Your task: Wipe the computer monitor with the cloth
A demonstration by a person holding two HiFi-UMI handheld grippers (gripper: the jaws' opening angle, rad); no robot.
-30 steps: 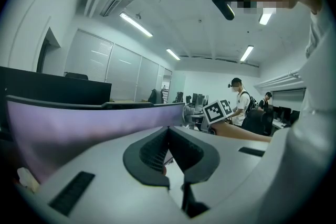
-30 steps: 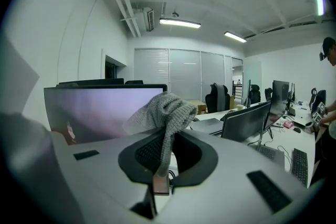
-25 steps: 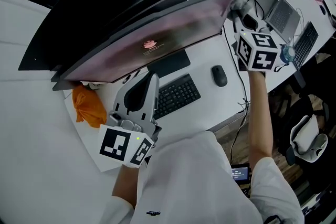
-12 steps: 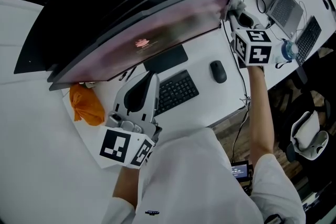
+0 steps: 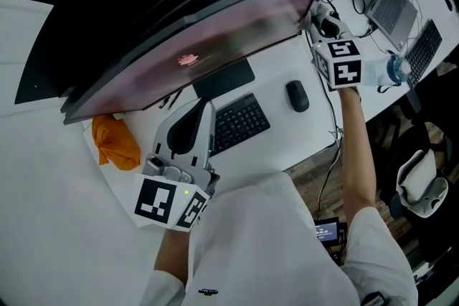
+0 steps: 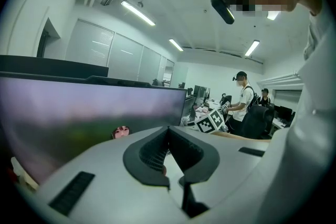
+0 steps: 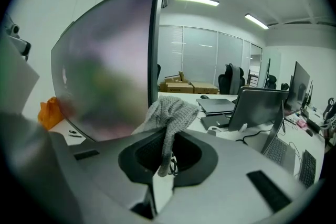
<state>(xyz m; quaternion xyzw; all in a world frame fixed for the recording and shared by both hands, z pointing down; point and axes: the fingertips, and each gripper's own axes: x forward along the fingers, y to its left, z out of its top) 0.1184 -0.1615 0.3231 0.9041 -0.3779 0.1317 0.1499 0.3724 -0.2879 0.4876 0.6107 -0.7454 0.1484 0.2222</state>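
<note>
A wide curved monitor [image 5: 208,39] stands across the white desk [image 5: 315,132], its screen [image 7: 105,65] dim and pinkish. My right gripper [image 5: 320,15] is at the monitor's right edge, shut on a grey knitted cloth [image 7: 171,110]. The cloth bunches out past the fingertips, right beside the screen edge; whether it touches the screen I cannot tell. My left gripper [image 5: 207,107] hovers low over the desk in front of the monitor's middle. Its jaws are shut with nothing between them, and they point at the screen [image 6: 89,118].
Under the monitor lie a black keyboard [image 5: 241,124] and a mouse [image 5: 296,95]. An orange cloth [image 5: 115,142] lies on the desk at the left. At the right are a laptop [image 5: 391,9], cables and a water bottle [image 5: 393,71]. People stand in the office behind [image 6: 242,103].
The right gripper with the cloth has slipped a little lower along the monitor's right edge. The left gripper has stayed where it was.
</note>
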